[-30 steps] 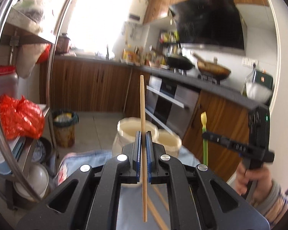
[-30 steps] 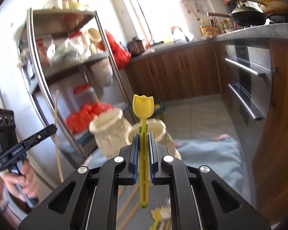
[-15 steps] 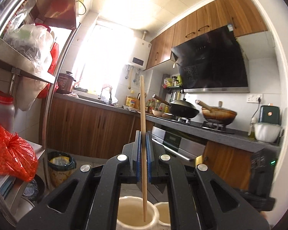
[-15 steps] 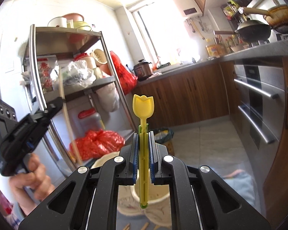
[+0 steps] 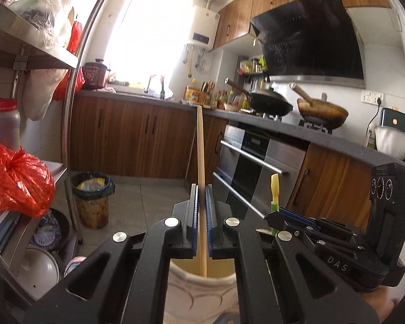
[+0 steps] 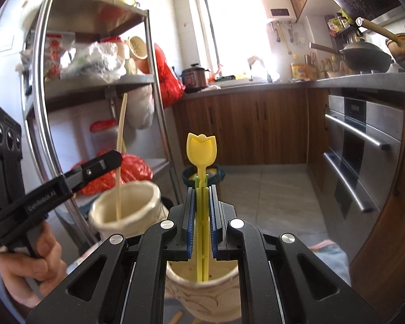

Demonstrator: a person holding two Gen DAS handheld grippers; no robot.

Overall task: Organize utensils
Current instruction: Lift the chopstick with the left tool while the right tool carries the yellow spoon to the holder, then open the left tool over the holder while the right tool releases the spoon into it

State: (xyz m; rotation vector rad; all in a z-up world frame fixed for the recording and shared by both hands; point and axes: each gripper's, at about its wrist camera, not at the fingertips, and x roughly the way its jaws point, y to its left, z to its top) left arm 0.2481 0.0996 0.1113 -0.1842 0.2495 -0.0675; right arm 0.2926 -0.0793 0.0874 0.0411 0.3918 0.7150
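My left gripper (image 5: pixel 201 189) is shut on a wooden chopstick (image 5: pixel 201 162) held upright, its lower end inside the mouth of a cream ceramic holder (image 5: pixel 202 291). My right gripper (image 6: pixel 201 189) is shut on a yellow tulip-shaped utensil (image 6: pixel 201 149), held upright with its lower end dipping into a second cream holder (image 6: pixel 202 291). In the right wrist view the left gripper (image 6: pixel 116 159) and the chopstick (image 6: pixel 120 145) stand over the first holder (image 6: pixel 127 208) at left. In the left wrist view the right gripper (image 5: pixel 272 217) with the yellow utensil (image 5: pixel 274 189) sits at right.
A steel shelf rack (image 6: pixel 100 78) with bags and a red plastic bag (image 5: pixel 16 181) stands at left. Wooden cabinets, an oven (image 5: pixel 253 167) and a counter with woks (image 5: pixel 270 104) run behind. A bin (image 5: pixel 91 199) stands on the tiled floor. A blue cloth (image 6: pixel 329 256) lies under the holders.
Both grippers travelled over the cream holders and sank a little; the chopstick's lower end and the yellow utensil's lower end now sit inside the holders' mouths. Both stay gripped.
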